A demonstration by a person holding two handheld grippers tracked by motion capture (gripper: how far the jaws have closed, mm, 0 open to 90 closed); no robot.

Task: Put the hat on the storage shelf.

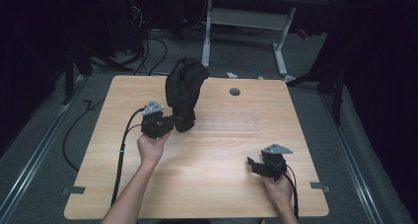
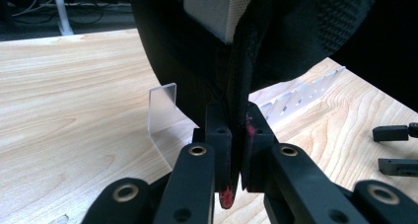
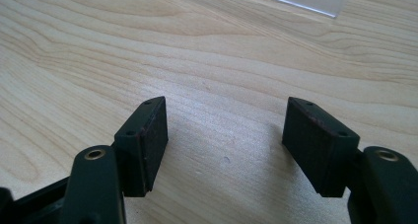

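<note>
Garment (image 1: 184, 91) at table's (image 1: 222, 184) far left-centre, clear rack (image 1: 226, 125) just right of it, right gripper (image 1: 253, 164) near front-right.

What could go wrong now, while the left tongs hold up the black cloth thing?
The left tongs pinch only a thin edge of the black fabric item, so it may slip out and drop. It hangs over the clear plastic rack and might knock it. The right tongs are open, apart from it, giving no support.

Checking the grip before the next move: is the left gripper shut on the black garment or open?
Shut. The left gripper pinches a hem of the black garment between its pads, lifting it above the table.
</note>
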